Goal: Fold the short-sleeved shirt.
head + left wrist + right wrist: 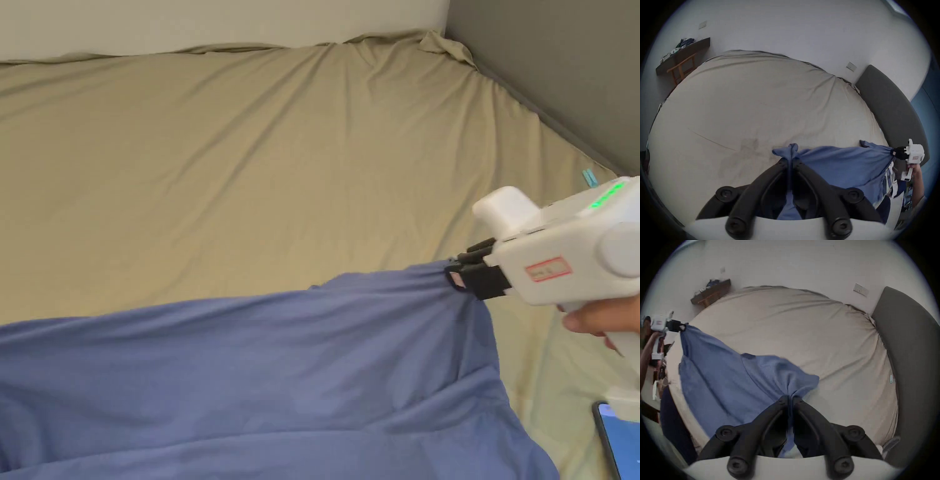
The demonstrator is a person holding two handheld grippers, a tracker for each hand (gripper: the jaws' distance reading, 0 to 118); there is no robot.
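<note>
right gripper: white body with black jaws, held in a hand; jaws are closed together on a bunched edge of the blue short-sleeved shirt, with cloth pinched between both tips. in the right gripper view the same jaws are seen pressed together, a thin fold of blue fabric running down the slit between them.

left gripper: black jaws drawn together on another bunch of the shirt, a gathered tuft standing up just beyond the tips and more cloth trailing back between the jaws toward the body. from the right gripper view it is seen far off to the side, clamped on the shirt's other end.

short-sleeved shirt: stretched between the two grippers, its upper edge pulled into a line from one tip to the other, the rest hanging and draping below onto the beige bed sheet.

bed sheet: wrinkled, spread ahead of both grippers; a grey headboard is set along its side.

phone: lying on the sheet just below the right gripper's handle.
</note>
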